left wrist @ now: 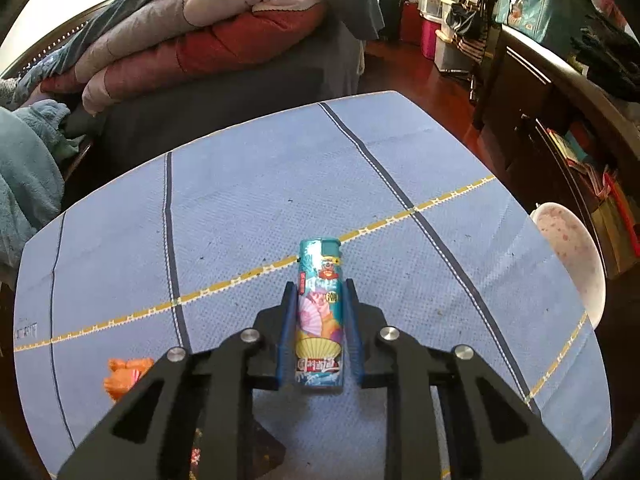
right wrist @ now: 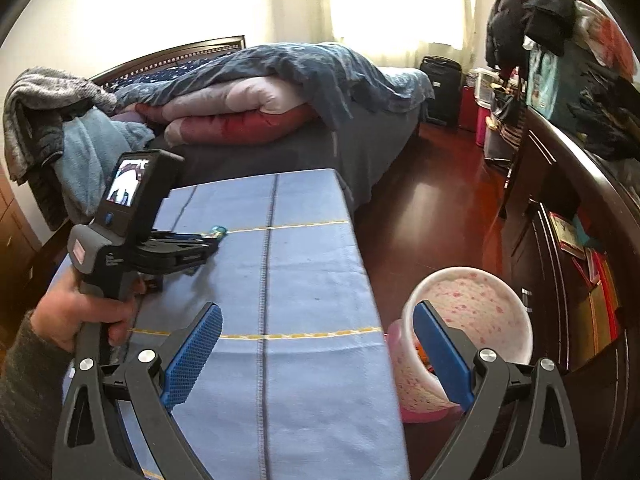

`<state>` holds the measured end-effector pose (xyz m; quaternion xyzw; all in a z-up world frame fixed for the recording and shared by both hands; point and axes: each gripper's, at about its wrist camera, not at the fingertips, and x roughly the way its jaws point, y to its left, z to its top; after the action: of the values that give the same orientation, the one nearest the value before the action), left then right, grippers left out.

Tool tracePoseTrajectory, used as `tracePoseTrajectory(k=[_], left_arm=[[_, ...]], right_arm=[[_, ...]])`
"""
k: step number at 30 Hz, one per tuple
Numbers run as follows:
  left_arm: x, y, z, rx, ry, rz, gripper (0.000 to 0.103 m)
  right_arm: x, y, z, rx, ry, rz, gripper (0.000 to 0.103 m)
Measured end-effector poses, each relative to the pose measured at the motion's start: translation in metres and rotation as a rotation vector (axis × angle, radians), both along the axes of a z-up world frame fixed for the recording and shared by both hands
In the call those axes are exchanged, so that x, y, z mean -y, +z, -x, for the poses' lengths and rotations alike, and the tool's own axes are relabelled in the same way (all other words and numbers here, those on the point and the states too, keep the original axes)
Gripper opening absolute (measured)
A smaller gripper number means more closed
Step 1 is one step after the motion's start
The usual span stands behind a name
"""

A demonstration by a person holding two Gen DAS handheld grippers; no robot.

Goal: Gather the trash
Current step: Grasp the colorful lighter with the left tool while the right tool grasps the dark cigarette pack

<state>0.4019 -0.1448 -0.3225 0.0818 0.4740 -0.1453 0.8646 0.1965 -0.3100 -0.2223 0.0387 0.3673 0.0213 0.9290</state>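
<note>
A teal lighter (left wrist: 320,316) with a colourful print lies on the blue striped tablecloth (left wrist: 248,200). My left gripper (left wrist: 320,286) is shut on it, a blue pad pressed against each long side. From the right wrist view the left gripper (right wrist: 214,240) reaches across the cloth with the lighter's tip (right wrist: 219,232) poking out, held by a hand (right wrist: 80,316). My right gripper (right wrist: 318,308) hangs open above the cloth's near right edge, nothing between its fingers. An orange wrapper (left wrist: 124,376) lies on the cloth to the left of the left gripper.
A white bin with pink speckles (right wrist: 472,312) stands on the floor just right of the table, also seen as a bin (left wrist: 572,256) past the cloth's right edge. A bed with piled quilts (right wrist: 260,108) lies behind. A dark dresser (right wrist: 580,208) lines the right side.
</note>
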Motion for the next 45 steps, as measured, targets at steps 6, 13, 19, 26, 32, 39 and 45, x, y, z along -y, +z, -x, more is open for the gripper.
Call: tracePoseTrajectory(k=[6,13,19,26,32,39,45], left_arm=[[-0.031,0.040,0.016,0.079,0.043,0.106,0.023],[-0.086,0.089,0.038,0.181,0.108,0.151,0.023],[-0.136,0.098,0.051,0.207,0.172,0.133,0.023],[-0.184,0.090,0.057,0.209,0.247,0.147,0.023],[-0.209,0.082,0.057,0.202,0.280,0.160,0.023],[-0.218,0.077,0.055,0.200,0.281,0.175,0.023],[-0.213,0.077,0.057,0.201,0.273,0.181,0.023]], right_arm=[[-0.032,0.002,-0.001,-0.012,0.066,0.008,0.096],[-0.088,-0.006,-0.007,-0.056,0.198,-0.026,0.096],[-0.141,-0.017,-0.025,-0.087,0.303,-0.047,0.096],[-0.189,-0.035,-0.071,-0.119,0.341,-0.055,0.099],[-0.220,-0.057,-0.102,-0.177,0.408,-0.018,0.099],[-0.229,-0.071,-0.125,-0.182,0.371,0.041,0.099],[-0.222,-0.076,-0.130,-0.215,0.355,0.006,0.087]])
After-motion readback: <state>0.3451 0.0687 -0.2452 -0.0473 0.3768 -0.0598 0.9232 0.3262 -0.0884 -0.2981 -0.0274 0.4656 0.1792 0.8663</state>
